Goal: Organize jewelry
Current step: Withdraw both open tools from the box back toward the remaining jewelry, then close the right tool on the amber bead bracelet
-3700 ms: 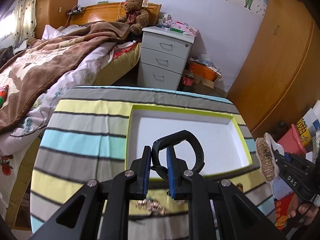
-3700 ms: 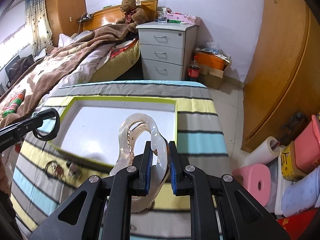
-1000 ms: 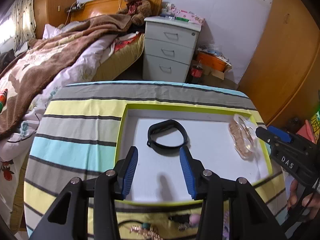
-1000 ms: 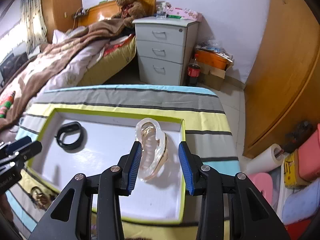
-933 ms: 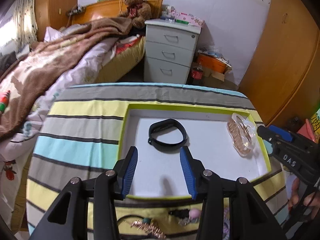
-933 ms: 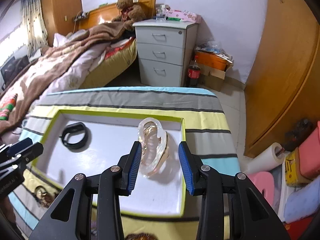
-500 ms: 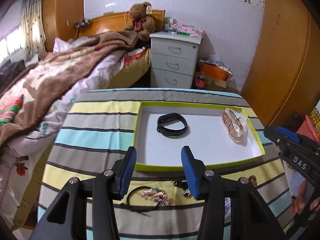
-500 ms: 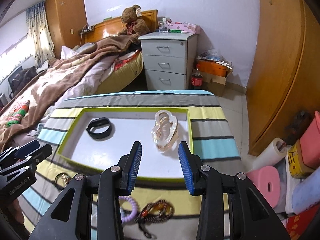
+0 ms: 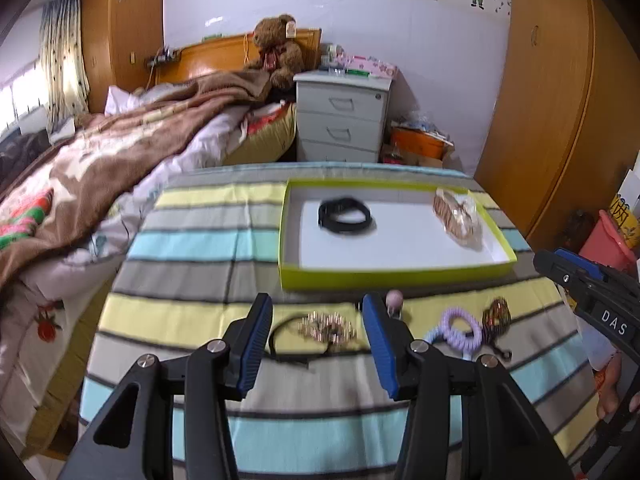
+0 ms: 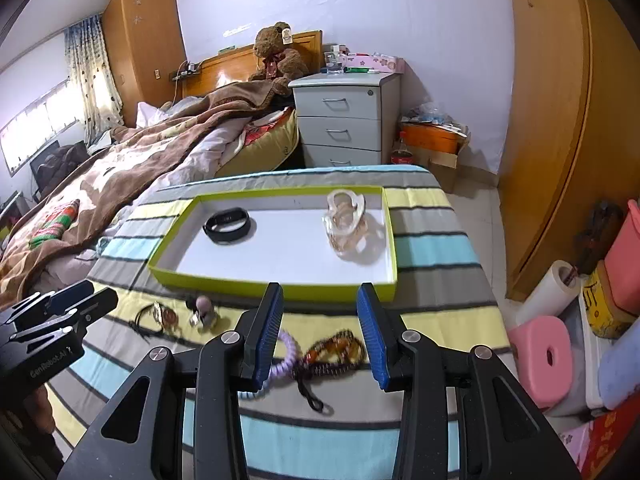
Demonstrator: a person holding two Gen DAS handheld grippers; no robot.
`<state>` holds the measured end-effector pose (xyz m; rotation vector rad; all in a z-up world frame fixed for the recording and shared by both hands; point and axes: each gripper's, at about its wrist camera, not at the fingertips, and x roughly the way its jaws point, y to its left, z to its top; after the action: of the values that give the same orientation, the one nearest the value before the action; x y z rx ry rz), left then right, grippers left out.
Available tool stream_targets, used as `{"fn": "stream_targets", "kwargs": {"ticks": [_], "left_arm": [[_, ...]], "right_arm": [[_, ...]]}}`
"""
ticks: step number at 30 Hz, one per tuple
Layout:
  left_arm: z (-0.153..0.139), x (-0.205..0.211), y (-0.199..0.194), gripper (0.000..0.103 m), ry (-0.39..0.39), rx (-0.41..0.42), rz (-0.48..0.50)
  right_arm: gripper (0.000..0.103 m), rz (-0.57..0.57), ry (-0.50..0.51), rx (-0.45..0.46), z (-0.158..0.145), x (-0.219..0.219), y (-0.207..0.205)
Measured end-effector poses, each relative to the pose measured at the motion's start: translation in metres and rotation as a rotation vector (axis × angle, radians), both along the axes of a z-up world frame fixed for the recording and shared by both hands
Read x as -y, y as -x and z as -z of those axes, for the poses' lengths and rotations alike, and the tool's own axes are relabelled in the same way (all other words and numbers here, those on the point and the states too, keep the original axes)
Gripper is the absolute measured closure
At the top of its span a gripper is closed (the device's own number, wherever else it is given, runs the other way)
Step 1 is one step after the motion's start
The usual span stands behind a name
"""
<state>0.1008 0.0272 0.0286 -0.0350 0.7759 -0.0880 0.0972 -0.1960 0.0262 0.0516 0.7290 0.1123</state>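
A green-rimmed white tray (image 9: 396,276) (image 10: 272,288) lies on the striped cloth. In it rest a black band (image 9: 346,216) (image 10: 227,226) and a clear case with a gold chain (image 9: 458,218) (image 10: 348,226). On the cloth in front of the tray lie a gold-bead cord bracelet (image 9: 326,330) (image 10: 158,316), a small pink charm (image 9: 394,300) (image 10: 202,308), a purple coil tie (image 9: 460,330) (image 10: 286,358) and an amber bead bracelet (image 9: 496,316) (image 10: 336,350). My left gripper (image 9: 318,340) hangs open over the gold-bead bracelet. My right gripper (image 10: 320,332) hangs open over the coil tie and amber bracelet.
The striped table (image 9: 192,240) ends at the left by a bed with a brown blanket (image 9: 100,168). A grey drawer unit (image 10: 344,120) stands behind. Wooden wardrobes (image 10: 560,120), a paper roll (image 10: 548,288) and pink stools (image 10: 540,356) crowd the right side.
Both grippers pulled back from the tray toward the near edge of the table. The band and the clear case stay in the tray; the loose pieces in front came into view.
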Motion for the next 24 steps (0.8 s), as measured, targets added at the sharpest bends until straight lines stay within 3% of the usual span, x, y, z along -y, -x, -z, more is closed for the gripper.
{"fn": "stream_targets", "kwargs": {"ticks": [5, 10, 24], "left_arm": [[0.023, -0.018, 0.014, 0.054, 0.091, -0.068, 0.027], [0.035, -0.037, 0.022, 0.054, 0.17, -0.083, 0.007], [0.046, -0.054, 0.031, 0.054, 0.189, -0.094, -0.017]], "right_arm": [[0.063, 0.014, 0.006, -0.036, 0.018, 0.007, 0.01], [0.063, 0.035, -0.011, -0.096, 0.038, 0.017, 0.013], [0.063, 0.084, -0.075, -0.214, 0.065, 0.018, -0.022]]}}
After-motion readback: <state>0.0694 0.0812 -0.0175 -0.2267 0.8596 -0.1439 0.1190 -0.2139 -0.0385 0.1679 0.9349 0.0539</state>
